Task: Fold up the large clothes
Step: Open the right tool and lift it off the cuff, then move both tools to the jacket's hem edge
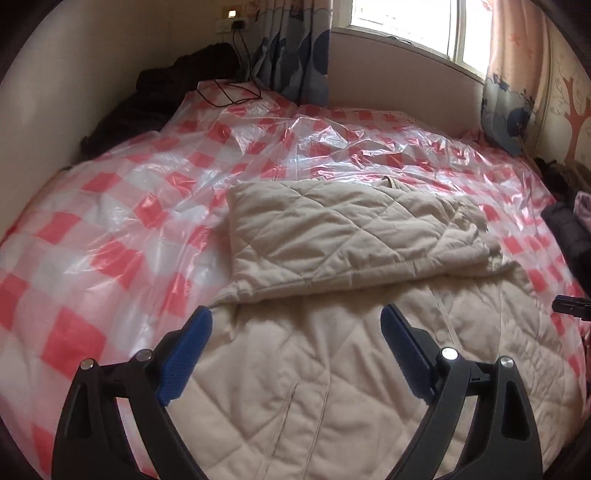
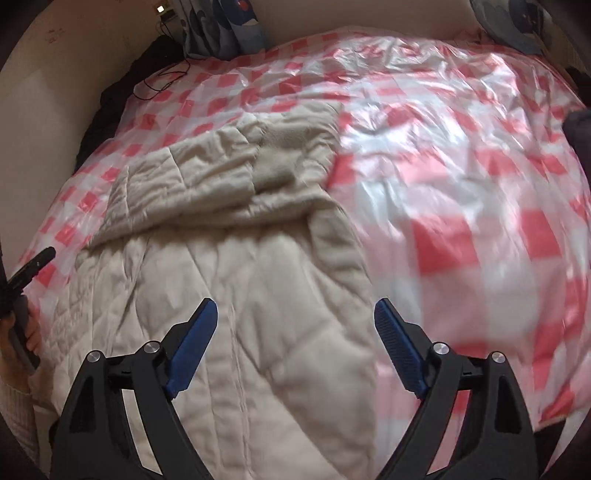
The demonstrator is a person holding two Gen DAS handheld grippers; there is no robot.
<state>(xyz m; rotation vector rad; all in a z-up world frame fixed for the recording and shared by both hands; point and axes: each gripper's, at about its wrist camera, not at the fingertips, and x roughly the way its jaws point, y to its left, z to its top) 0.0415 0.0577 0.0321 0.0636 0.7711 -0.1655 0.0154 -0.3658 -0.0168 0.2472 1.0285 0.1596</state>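
One bed under red-checked plastic filled the room below a window. Both tools, left tool and right tool, gaped wide and empty above the half-folded beige quilted coat on that bed.

Checked plastic sheet, curtains, window, black cable.

My left wrist camera looks forward and down between the blue pads of my left hand-held gripper, close above the beige quilted coat on the bed, facing the window at 12 o'clock. My right wrist camera looks down more steeply past my right hand-held gripper, just as close. Both views share the coat, the red-checked plastic sheet and the blue curtain. The right view catches my left gripper at 9 o'clock.
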